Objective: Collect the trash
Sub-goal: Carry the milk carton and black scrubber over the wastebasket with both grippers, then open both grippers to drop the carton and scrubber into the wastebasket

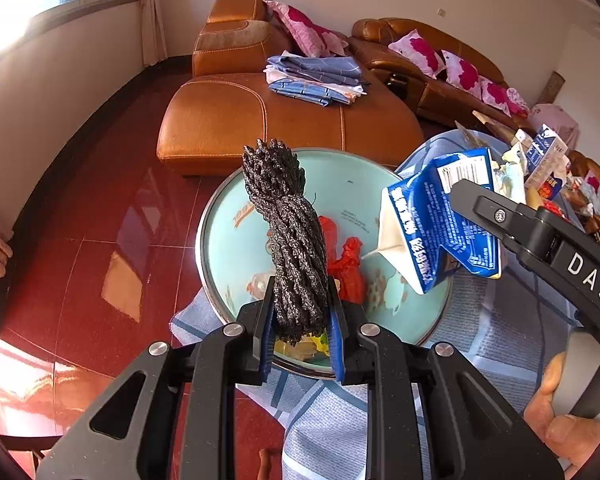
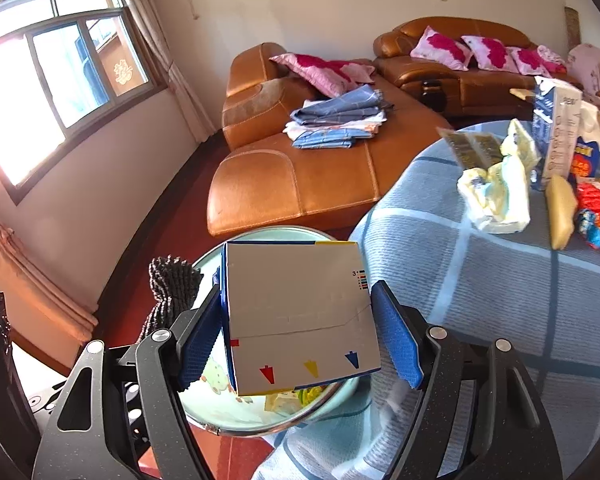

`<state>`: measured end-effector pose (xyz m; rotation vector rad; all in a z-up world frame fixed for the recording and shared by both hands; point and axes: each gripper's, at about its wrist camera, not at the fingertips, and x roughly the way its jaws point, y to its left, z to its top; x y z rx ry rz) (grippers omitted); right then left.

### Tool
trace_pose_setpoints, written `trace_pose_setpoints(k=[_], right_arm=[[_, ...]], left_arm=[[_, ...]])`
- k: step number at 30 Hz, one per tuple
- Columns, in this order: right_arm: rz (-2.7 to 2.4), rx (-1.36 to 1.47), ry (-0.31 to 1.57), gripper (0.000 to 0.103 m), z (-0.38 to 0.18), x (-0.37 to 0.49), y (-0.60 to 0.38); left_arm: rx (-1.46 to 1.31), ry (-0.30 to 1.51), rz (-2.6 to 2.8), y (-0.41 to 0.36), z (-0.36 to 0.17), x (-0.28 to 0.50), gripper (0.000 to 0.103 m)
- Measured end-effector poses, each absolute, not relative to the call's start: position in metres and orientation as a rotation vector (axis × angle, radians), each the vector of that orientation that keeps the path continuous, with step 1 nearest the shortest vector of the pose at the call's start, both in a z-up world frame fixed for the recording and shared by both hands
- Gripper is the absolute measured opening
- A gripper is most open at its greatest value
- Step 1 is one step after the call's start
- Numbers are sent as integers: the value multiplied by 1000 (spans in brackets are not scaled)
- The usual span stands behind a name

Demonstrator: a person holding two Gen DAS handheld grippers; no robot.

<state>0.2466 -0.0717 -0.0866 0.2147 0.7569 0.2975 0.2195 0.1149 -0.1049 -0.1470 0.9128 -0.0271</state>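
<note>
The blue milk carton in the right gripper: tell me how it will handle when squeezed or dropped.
The carton looks dented and creased, so probably empty and light. Its thin walls would likely crumple further under a hard squeeze from the right gripper. Dropped into the basin, it should land softly and, being boxy, hardly roll.

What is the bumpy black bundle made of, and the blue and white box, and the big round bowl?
The black bundle looks like twisted rope or yarn: fuzzy, speckled cords. The blue and white box seems to be coated cardboard, a drink carton, since it is creased and dented yet slightly shiny. The round bowl looks like painted enamel metal, glossy with a silvery rim, though I can't be sure.
</note>
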Motion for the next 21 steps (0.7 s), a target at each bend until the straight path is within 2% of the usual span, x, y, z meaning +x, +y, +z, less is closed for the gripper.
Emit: trace_pose_setpoints(k=[9,12,14,15,17,21], right_arm=[[317,268,767,75,-88,252,-78],[328,282,740,83,-80,249,-82],[323,281,721,85,-73,247,-85],[320,287,717,85,-71,246,-87],[311,301,706,85,-67,243,-93],[270,301,688,85,-60,235,-105]], left_arm=[[-142,920,-21,114,-109,224,22],[-139,926,-16,114,-110,225,23],[-141,931,-10,112,-109,226,25],[-142,931,-6,112,-108,227,28],[-138,925,4,111,-105,227,49],[-97,896,44,107,-96,227,62]])
